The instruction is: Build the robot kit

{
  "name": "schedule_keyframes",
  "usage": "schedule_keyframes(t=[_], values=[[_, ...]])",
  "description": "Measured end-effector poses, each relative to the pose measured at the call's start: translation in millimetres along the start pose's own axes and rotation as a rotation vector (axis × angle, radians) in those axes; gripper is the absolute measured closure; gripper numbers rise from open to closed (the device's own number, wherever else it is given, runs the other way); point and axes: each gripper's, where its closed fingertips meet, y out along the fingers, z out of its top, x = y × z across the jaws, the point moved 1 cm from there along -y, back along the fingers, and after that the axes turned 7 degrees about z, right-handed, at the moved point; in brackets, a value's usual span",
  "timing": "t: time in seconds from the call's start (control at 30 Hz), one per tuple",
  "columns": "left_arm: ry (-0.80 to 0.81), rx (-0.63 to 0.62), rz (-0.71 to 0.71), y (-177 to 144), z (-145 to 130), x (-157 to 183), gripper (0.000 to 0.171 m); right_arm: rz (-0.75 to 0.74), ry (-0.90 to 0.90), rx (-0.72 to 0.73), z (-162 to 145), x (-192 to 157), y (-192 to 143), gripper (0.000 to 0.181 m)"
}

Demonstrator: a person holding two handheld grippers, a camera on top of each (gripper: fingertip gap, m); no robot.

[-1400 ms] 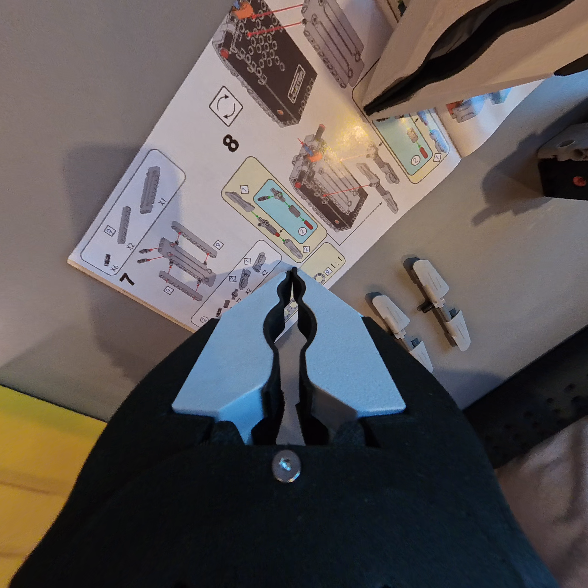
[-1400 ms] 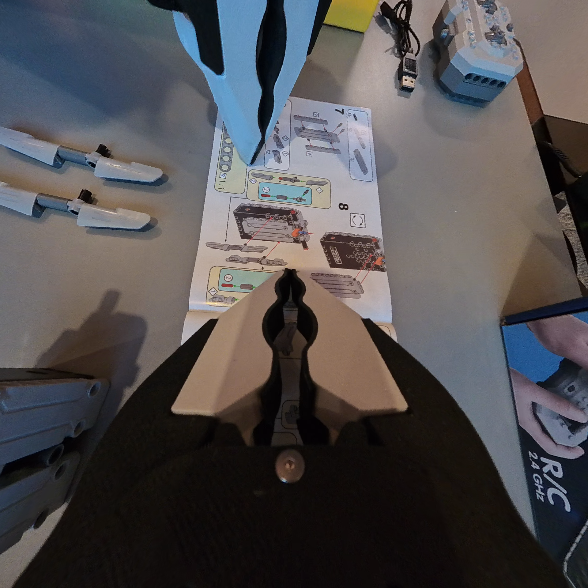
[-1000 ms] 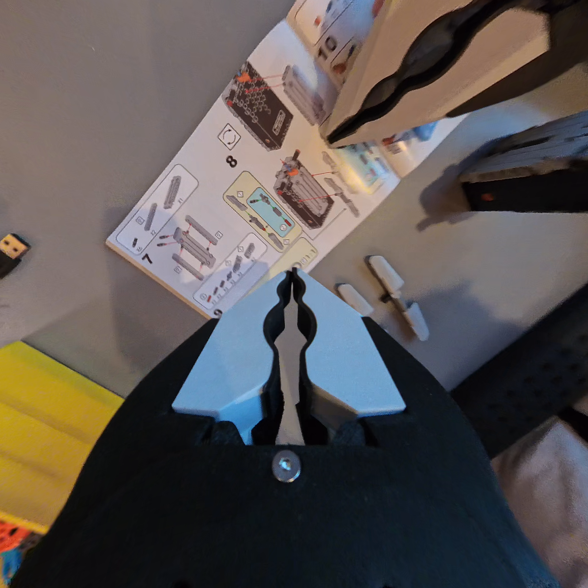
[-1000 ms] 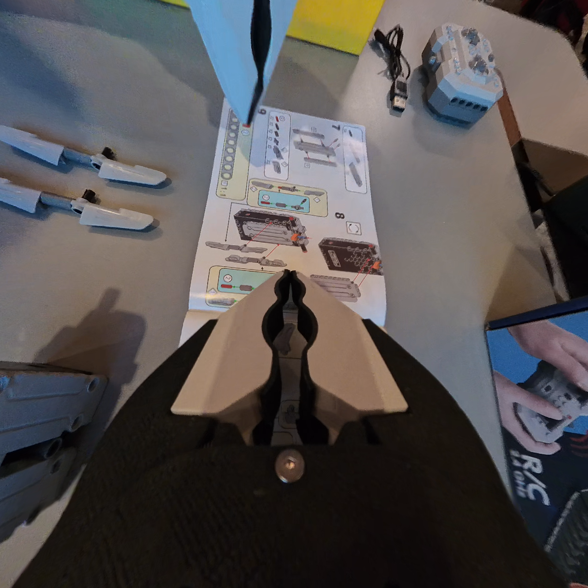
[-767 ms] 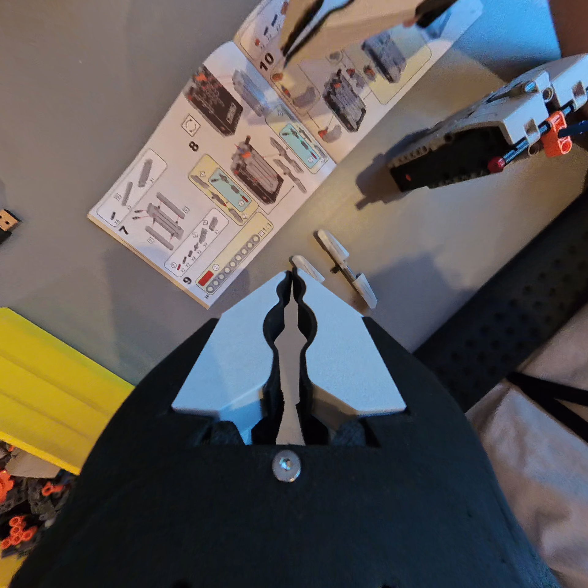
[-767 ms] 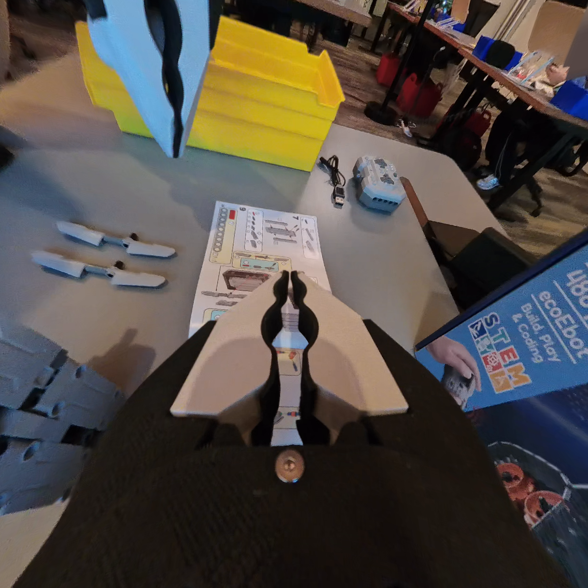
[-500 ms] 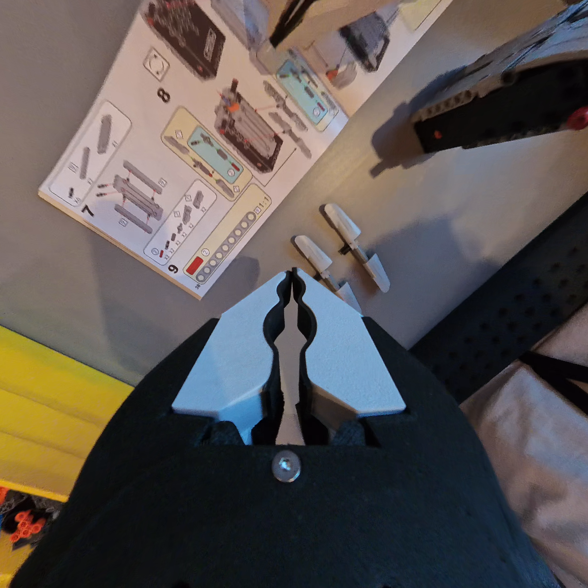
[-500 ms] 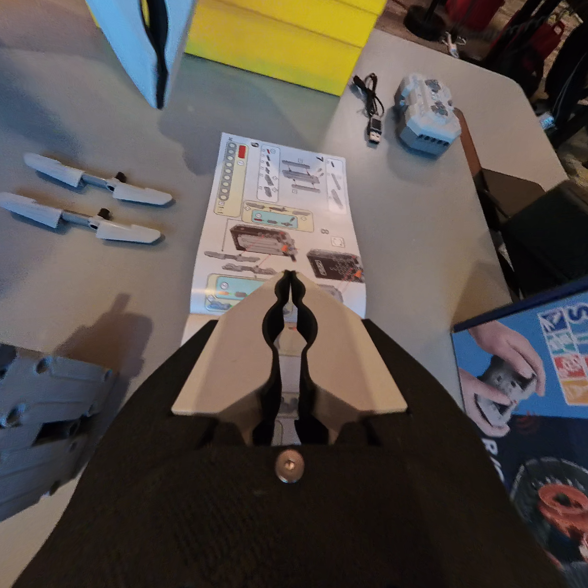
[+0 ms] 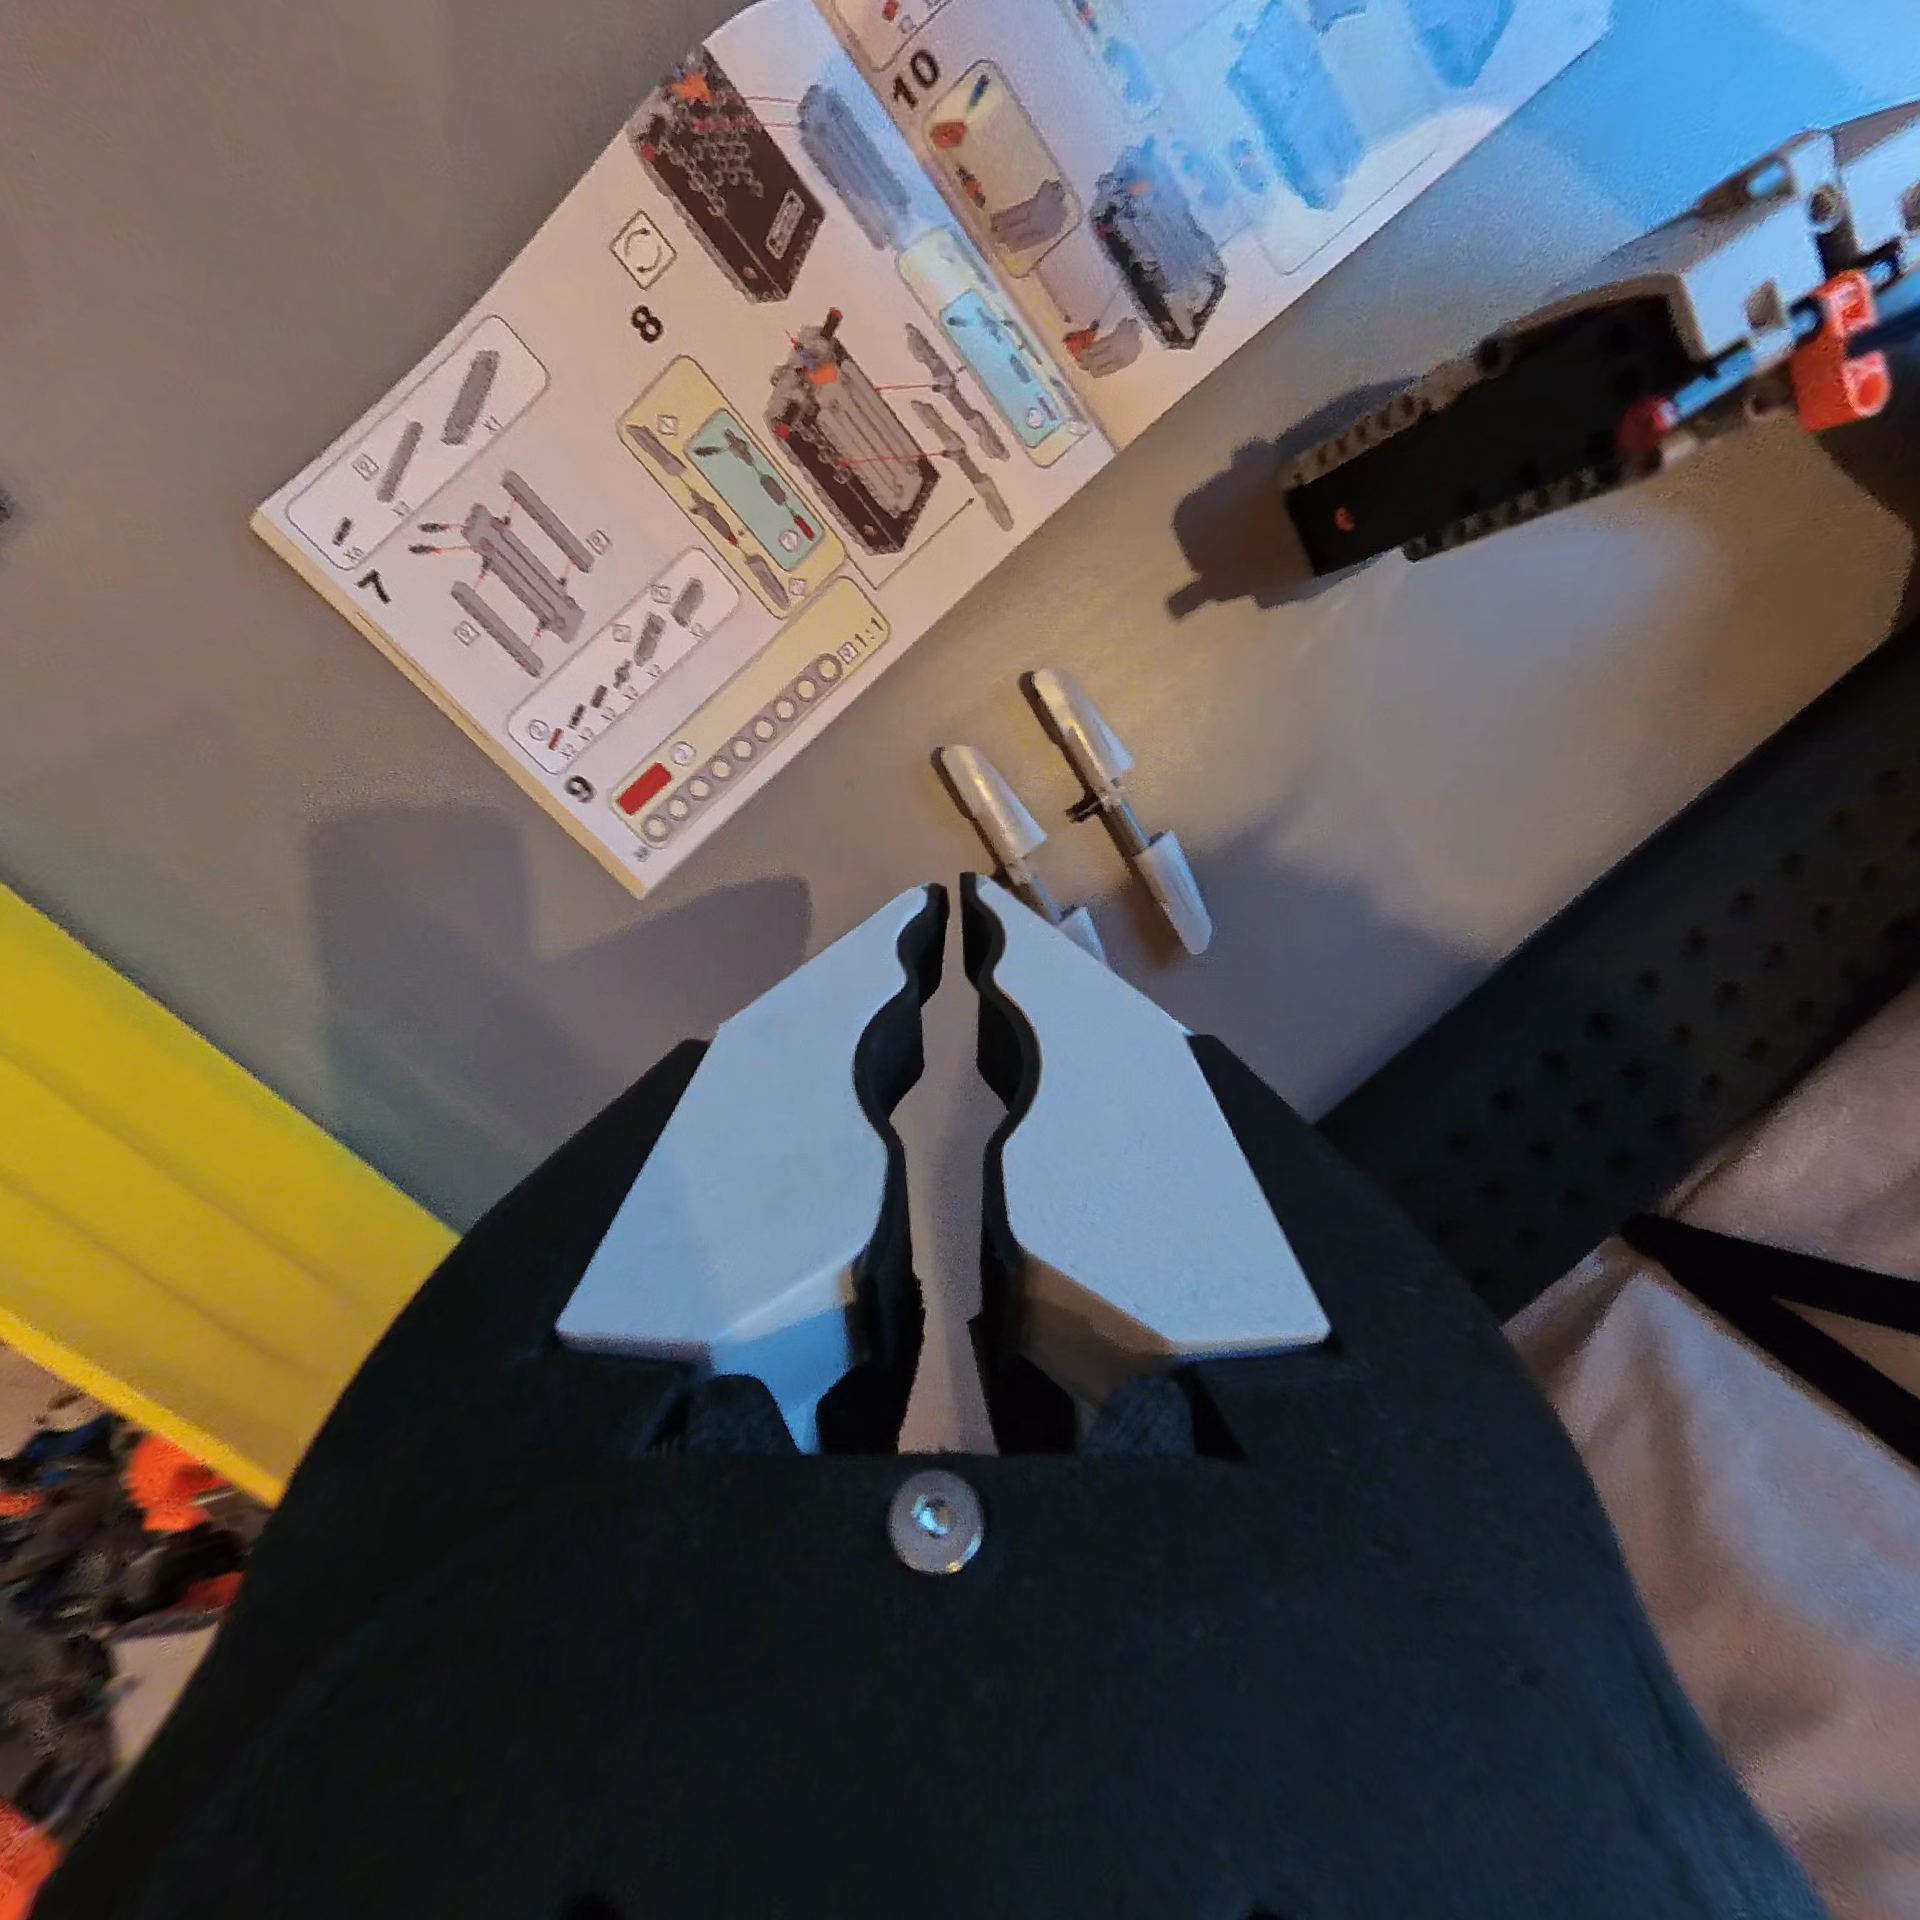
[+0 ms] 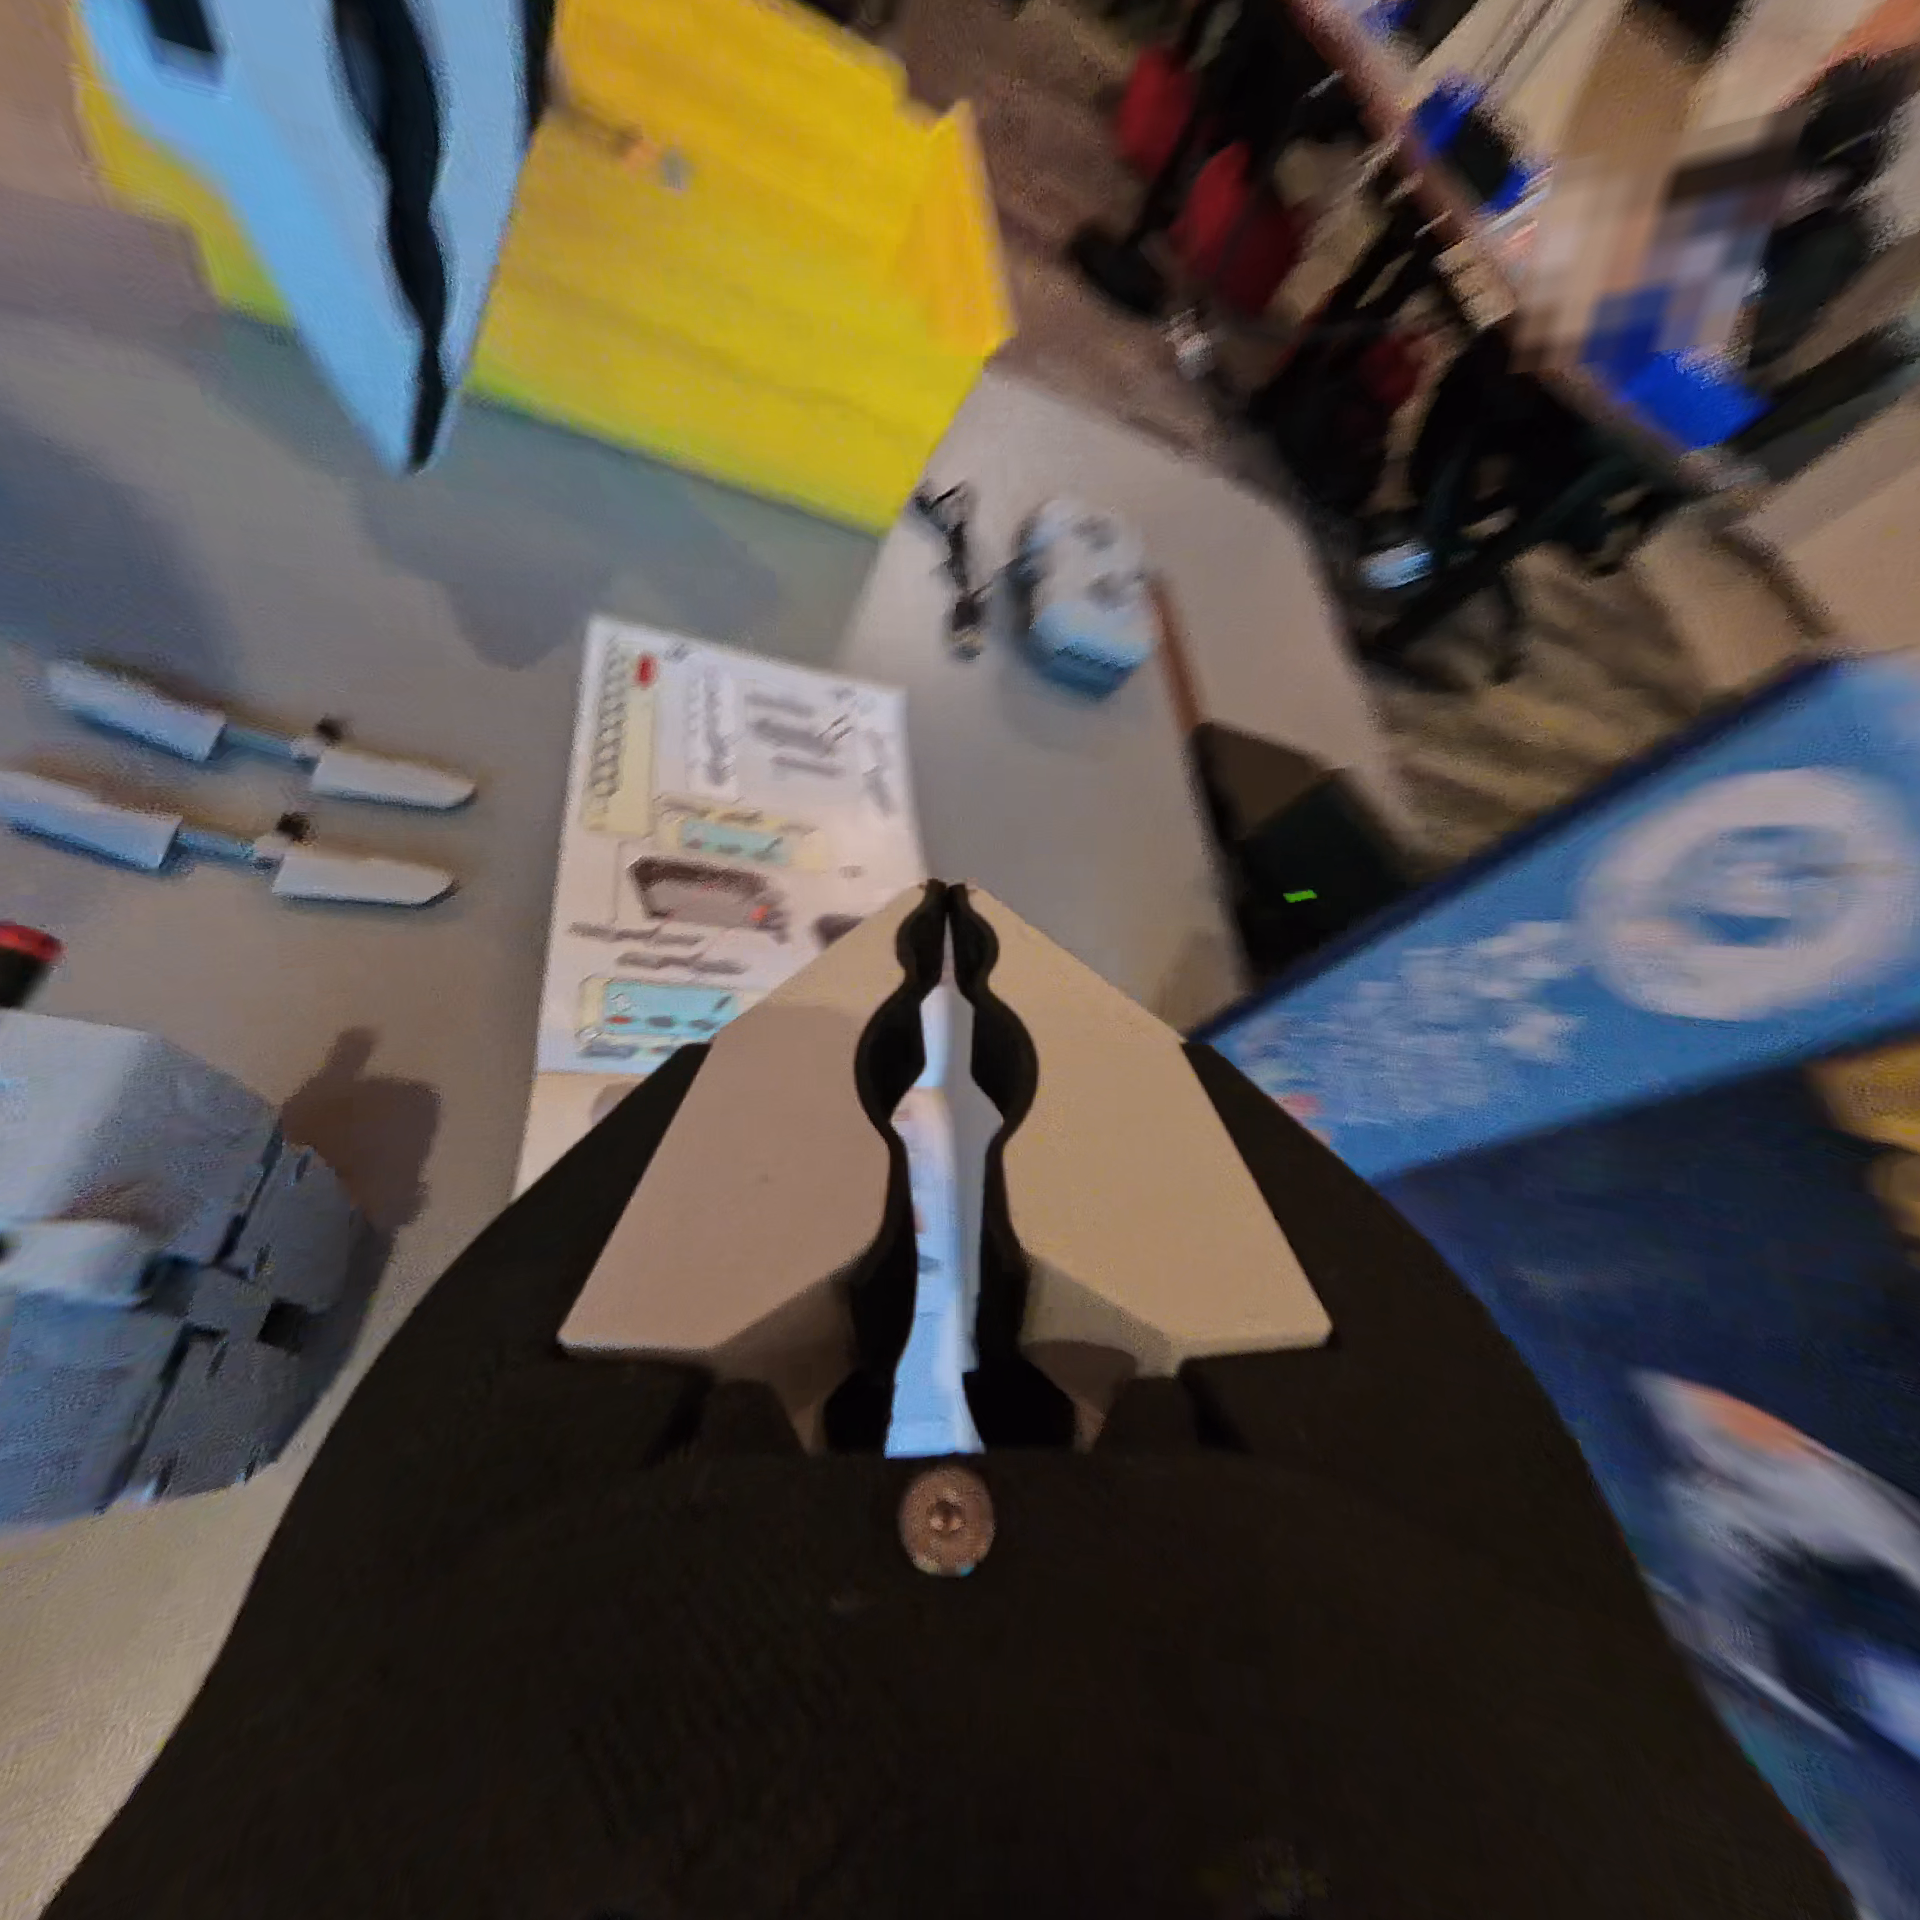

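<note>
My left gripper (image 9: pixel 954 885) is shut and empty, above the grey table just before two white-tipped axle pieces (image 9: pixel 1117 805). An open instruction booklet (image 9: pixel 665 499) lies beyond it to the left. A black and grey brick assembly with orange connectors (image 9: pixel 1558 436) sits at the upper right. My right gripper (image 10: pixel 948 889) is shut and empty, raised over the near end of the booklet (image 10: pixel 727 821). The left gripper also shows in the right wrist view (image 10: pixel 410 457), hanging at the upper left. The two axle pieces (image 10: pixel 260 800) lie to the left there.
A yellow bin (image 10: pixel 727 281) stands at the table's far side, also at the left edge of the left wrist view (image 9: pixel 135 1164). A grey remote (image 10: pixel 1086 603) and a cable (image 10: pixel 956 571) lie beyond the booklet. A blue box (image 10: pixel 1621 935) stands right. A grey brick block (image 10: pixel 156 1309) is at left. Tip to tip, the grippers are about 15 cm apart. Left tips and right tips are each some 30 cm from the grey remote (image 10: pixel 1086 603).
Both grippers stayed shut. The left one drew back from the booklet toward the two axle pieces. The right one lifted and tilted up, now blurred, and has left the left wrist view.
</note>
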Motion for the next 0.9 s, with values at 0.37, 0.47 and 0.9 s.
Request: schedule_keyframes(t=[0.37,0.47,0.9], values=[[-0.172,0.161,-0.038,40.4,-59.2,39.5,0.149,-0.312,-0.148,0.019,100.0,-38.9,-148.4,0.176],[-0.171,0.216,0.014,47.4,-54.4,28.2,0.138,-0.327,-0.200,-0.002,95.4,-90.5,-143.1,0.176],[-0.165,0.108,0.152,76.6,-46.0,31.3,0.148,-0.375,0.071,0.326,51.3,-181.2,-131.6,0.181]])
